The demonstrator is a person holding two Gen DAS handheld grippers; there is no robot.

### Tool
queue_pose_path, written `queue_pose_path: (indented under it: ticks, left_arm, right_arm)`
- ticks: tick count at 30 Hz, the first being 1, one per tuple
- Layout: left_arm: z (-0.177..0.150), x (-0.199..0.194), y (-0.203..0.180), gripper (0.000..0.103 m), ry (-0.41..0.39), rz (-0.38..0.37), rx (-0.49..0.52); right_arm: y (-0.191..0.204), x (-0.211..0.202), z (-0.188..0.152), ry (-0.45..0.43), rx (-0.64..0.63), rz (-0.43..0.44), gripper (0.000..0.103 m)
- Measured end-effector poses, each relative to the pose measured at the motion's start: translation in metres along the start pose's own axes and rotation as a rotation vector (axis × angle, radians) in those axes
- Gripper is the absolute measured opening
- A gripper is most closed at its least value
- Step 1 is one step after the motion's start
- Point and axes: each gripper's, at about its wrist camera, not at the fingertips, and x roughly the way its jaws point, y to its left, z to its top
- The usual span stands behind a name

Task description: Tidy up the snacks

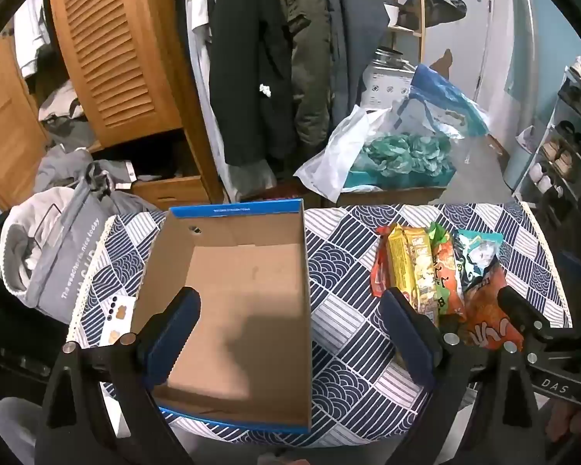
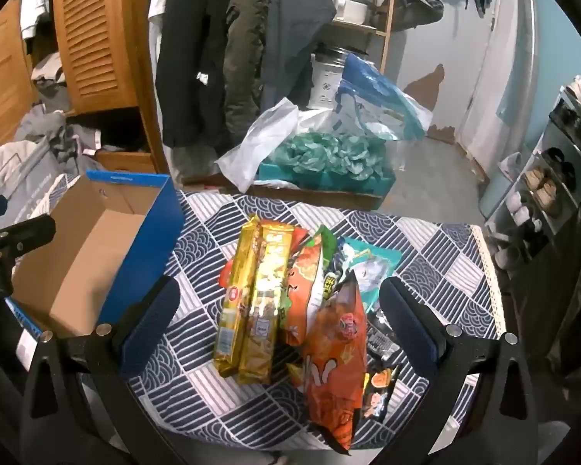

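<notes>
The left gripper (image 1: 290, 333) is released, jaws spread wide, holding nothing, above the open cardboard box (image 1: 248, 271), which lies directly ahead between its fingers. The right gripper (image 2: 279, 321) is likewise spread and unloaded, with the snack packets (image 2: 290, 302) piled between and just ahead of its fingers. Box and packets rest apart on the patterned tablecloth (image 2: 426, 248), the box to the left of the right gripper.

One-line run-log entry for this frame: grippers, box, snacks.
left gripper: open, over box | right gripper: open, over snack pile | box: empty | snacks: all on table, none grasped
</notes>
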Motion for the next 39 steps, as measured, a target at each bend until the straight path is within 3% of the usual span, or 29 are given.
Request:
queue_pose_path:
  ticks: [20,39]
  left_arm:
    - [0.001,-0.001,-0.002,0.095,-0.006,-0.012,0.007]
    - [-0.002,-0.002,0.0,0.095,-0.005,-0.012,0.006]
  right_arm:
    - [-0.013,0.002,-0.002,0.017,0.067,0.027,0.101]
    - [-0.012,0.003,-0.001,0.028,0.049,0.018,0.101]
